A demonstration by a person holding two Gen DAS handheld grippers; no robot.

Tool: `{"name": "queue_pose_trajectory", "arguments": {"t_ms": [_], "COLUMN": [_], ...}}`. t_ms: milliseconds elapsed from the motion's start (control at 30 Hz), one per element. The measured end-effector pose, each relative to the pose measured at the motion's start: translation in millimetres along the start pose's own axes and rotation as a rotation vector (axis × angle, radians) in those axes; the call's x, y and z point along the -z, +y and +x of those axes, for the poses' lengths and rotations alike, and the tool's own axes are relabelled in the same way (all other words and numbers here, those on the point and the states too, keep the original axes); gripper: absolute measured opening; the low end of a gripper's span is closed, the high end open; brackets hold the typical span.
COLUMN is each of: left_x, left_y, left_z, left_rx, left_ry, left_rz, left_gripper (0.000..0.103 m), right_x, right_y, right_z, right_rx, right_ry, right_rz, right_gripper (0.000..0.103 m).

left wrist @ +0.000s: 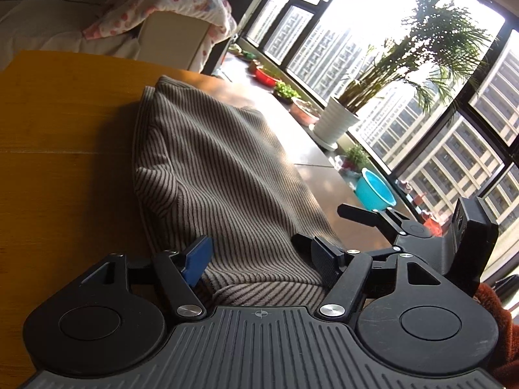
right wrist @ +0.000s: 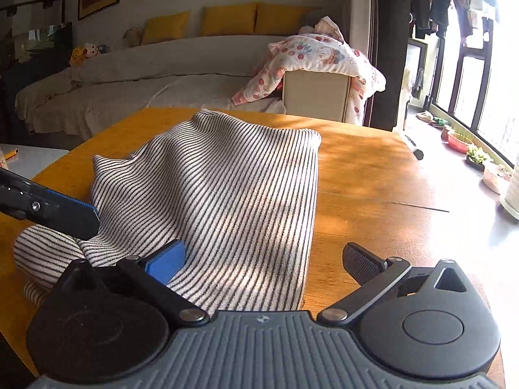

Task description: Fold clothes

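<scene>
A grey-and-dark striped knit garment (left wrist: 220, 168) (right wrist: 227, 194) lies in loose folds on the orange wooden table (left wrist: 65, 129) (right wrist: 363, 175). My left gripper (left wrist: 261, 261) is at its near end. The jaws are half closed, and the blue pad (left wrist: 198, 262) and black pad (left wrist: 324, 261) press a bunched fold from both sides. In the right wrist view the left gripper (right wrist: 65, 214) sits on the garment's left side, above a rolled sleeve part (right wrist: 39, 246). My right gripper (right wrist: 264, 262) stands wide open over the garment's near right edge, gripping nothing, and its black finger (left wrist: 366, 215) also shows in the left wrist view.
A sofa (right wrist: 146, 74) with a floral quilt (right wrist: 318, 55) over a box stands beyond the table. Along the window are a potted palm (left wrist: 337, 123), a blue basin (left wrist: 376, 194) and small pots. Bare tabletop shows to the right of the garment.
</scene>
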State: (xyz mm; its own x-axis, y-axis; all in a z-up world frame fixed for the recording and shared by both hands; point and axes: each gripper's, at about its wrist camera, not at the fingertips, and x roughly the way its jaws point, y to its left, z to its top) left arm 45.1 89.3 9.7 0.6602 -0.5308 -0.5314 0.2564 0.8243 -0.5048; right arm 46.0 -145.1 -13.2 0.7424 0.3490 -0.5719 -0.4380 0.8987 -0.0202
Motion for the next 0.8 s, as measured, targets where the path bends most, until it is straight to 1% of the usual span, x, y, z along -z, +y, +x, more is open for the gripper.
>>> {"name": "queue_pose_trajectory", "arguments": {"t_ms": [67, 200, 267, 300, 367, 433, 667, 767, 800], "left_x": [-7.7, -14.0, -15.7, -17.7, -21.9, -29.2, -74.1, -93.5, -91.9], "left_y": [7.7, 19.3, 24.4, 25.9, 28.3, 26.0, 37.0, 41.9, 44.3], "left_z": [-4.7, -13.3, -10.9, -6.7, 2.8, 10.3, -13.9, -24.8, -26.1], "left_rx": [-0.025, -0.148, -0.140, -0.121, -0.076, -0.025, -0.012, -0.009, 0.005], "left_ry": [-0.045, -0.114, -0.084, -0.066, -0.030, -0.044, -0.244, -0.331, -0.305], "left_rz": [-0.042, -0.085, -0.093, -0.091, -0.085, -0.053, -0.085, -0.101, -0.103], "left_gripper": [0.077, 0.077, 0.082, 0.087, 0.087, 0.087, 0.087, 0.089, 0.092], "right_x": [2.3, 4.8, 4.8, 4.8, 4.8, 5.3, 7.4, 7.8, 7.5], "right_y": [-1.0, -7.0, -10.1, -11.6, -14.6, -14.6, -12.0, -11.2, -11.6], "right_z": [-0.2, 1.4, 3.1, 3.9, 5.6, 5.6, 4.0, 3.5, 3.8], "right_rx": [-0.003, -0.024, -0.037, -0.044, -0.057, -0.055, -0.038, -0.034, -0.036], "right_ry": [0.001, 0.005, 0.012, 0.016, 0.023, 0.022, 0.011, 0.009, 0.010], "right_rz": [0.020, 0.070, 0.092, 0.102, 0.124, 0.128, 0.128, 0.128, 0.130], "right_gripper": [0.103, 0.103, 0.103, 0.103, 0.103, 0.103, 0.103, 0.103, 0.103]}}
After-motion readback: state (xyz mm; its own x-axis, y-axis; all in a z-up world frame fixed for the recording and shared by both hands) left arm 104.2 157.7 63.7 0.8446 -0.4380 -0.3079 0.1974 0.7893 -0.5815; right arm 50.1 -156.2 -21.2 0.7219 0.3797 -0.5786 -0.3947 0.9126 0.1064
